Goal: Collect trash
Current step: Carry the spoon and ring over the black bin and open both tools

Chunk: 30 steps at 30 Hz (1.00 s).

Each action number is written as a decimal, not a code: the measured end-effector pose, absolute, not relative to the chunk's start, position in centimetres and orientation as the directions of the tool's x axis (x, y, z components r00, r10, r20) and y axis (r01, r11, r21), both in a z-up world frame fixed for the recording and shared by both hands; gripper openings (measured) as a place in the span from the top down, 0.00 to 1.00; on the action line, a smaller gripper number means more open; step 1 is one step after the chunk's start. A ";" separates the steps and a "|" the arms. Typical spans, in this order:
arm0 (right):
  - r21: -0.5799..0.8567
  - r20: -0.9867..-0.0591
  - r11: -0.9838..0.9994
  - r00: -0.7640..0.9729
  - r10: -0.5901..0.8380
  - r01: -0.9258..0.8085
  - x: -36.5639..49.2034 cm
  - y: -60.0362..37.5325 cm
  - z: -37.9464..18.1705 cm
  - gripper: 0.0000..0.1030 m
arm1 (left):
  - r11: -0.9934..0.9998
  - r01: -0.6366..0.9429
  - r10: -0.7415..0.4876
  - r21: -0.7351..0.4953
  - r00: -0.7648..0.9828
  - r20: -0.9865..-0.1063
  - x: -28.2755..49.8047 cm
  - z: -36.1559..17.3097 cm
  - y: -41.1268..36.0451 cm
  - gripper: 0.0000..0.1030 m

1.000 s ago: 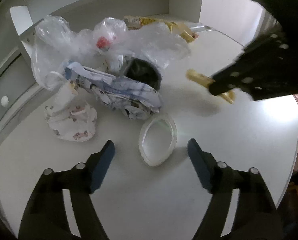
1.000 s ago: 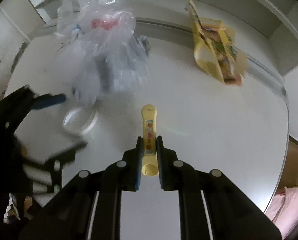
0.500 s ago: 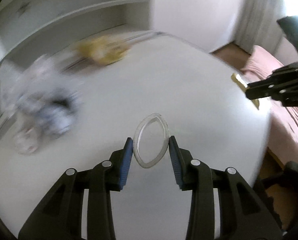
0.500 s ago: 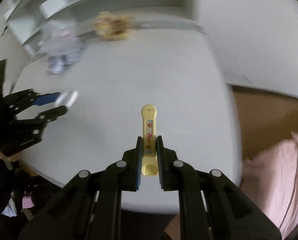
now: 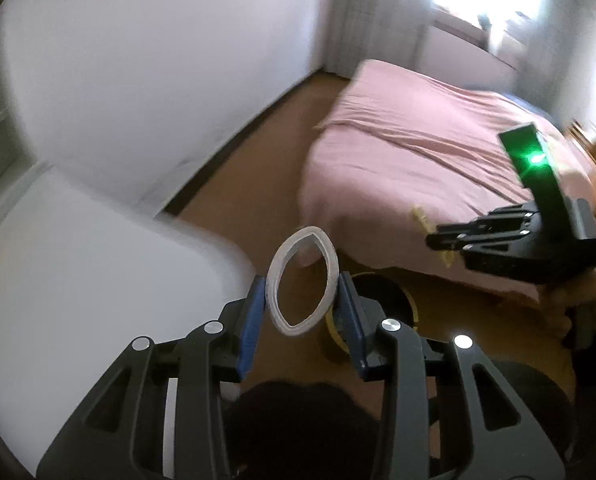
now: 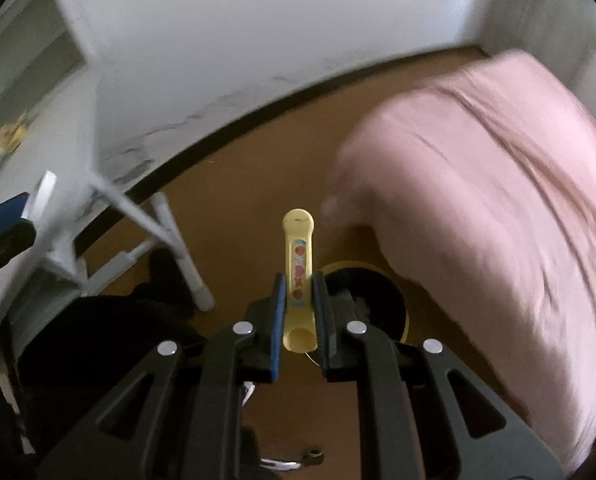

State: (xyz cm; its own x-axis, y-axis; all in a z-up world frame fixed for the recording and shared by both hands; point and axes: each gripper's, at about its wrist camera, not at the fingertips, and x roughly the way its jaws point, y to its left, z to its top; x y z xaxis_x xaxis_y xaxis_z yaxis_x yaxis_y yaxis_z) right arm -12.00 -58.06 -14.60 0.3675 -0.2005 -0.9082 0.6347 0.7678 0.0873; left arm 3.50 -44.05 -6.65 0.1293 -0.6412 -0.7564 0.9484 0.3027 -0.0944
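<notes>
My left gripper [image 5: 301,292] is shut on a clear plastic ring [image 5: 322,252], squeezed into an oval, held in the air past the white table's edge. My right gripper [image 6: 299,292] is shut on a flattened yellow tube [image 6: 299,256] with coloured prints. Below both, on the brown floor beside the bed, stands a round bin with a yellow rim and dark inside; it shows in the left wrist view [image 5: 394,292] and in the right wrist view [image 6: 374,296]. The right gripper also shows in the left wrist view [image 5: 432,240], over the bed's edge.
A bed with a pink cover [image 5: 418,152] fills the right side. The white table [image 5: 78,264] is at the left, its legs [image 6: 178,248] on the brown floor. A white wall [image 6: 258,40] stands behind. Yellow trash [image 6: 10,136] lies blurred on the far desk.
Both grippers swung away from the table toward the floor and bed, carrying the ring and the yellow tube. The bin has come into view below them.
</notes>
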 end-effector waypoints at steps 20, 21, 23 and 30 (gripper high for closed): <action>0.172 -0.951 0.575 0.286 -0.114 0.800 -20.1 -62.6 -28.3 0.86 | 0.228 0.953 -0.517 -0.201 -0.056 -0.854 -4.3 -24.9 -56.3 0.65; 0.173 -0.953 0.572 0.282 -0.107 0.802 -20.1 -62.8 -28.7 0.86 | 0.230 0.950 -0.509 -0.209 -0.066 -0.858 -4.4 -26.0 -56.7 0.65; 0.169 -0.958 0.568 0.270 -0.097 0.806 -20.1 -63.2 -29.4 0.86 | 0.237 0.952 -0.496 -0.196 -0.055 -0.866 -4.9 -27.1 -57.3 0.65; 0.180 -0.960 0.556 0.269 -0.083 0.812 -20.2 -63.9 -30.0 0.86 | 0.230 0.936 -0.483 -0.266 -0.127 -0.866 -5.0 -29.6 -58.8 0.65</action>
State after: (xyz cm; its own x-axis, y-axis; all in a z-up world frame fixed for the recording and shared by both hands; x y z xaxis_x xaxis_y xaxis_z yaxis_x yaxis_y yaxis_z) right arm -20.22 -63.88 -29.97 0.2689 -0.0825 -0.9596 0.8115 0.5561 0.1796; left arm -4.99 -58.82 -29.61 -0.1271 -0.4830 -0.8663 0.9362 0.2301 -0.2657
